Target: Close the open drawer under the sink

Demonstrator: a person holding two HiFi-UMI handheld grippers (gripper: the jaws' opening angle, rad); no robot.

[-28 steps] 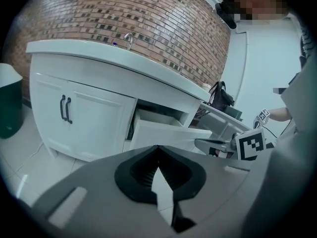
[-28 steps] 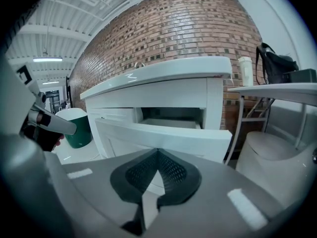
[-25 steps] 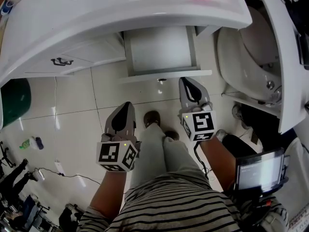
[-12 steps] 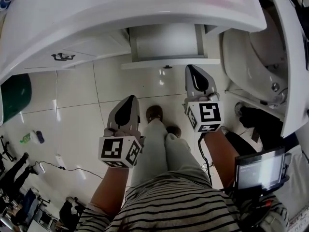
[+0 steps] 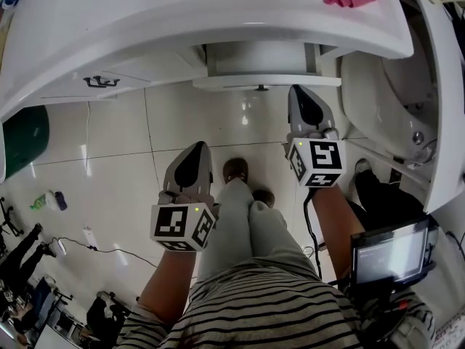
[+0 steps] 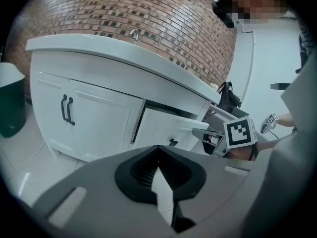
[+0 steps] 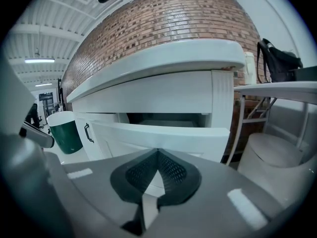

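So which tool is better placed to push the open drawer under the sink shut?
Right. The right tool has its shut tip right at the drawer front, which fills its own view, though contact is unclear. The left tool, also shut, sits farther back and left of the drawer.

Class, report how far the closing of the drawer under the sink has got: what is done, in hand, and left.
Done: the drawer is mostly in; only a short part shows beyond the sink. In hand: the right gripper, jaws shut, points at the drawer front, close to it; the left gripper, also shut, hangs back. Left: push the drawer flush.
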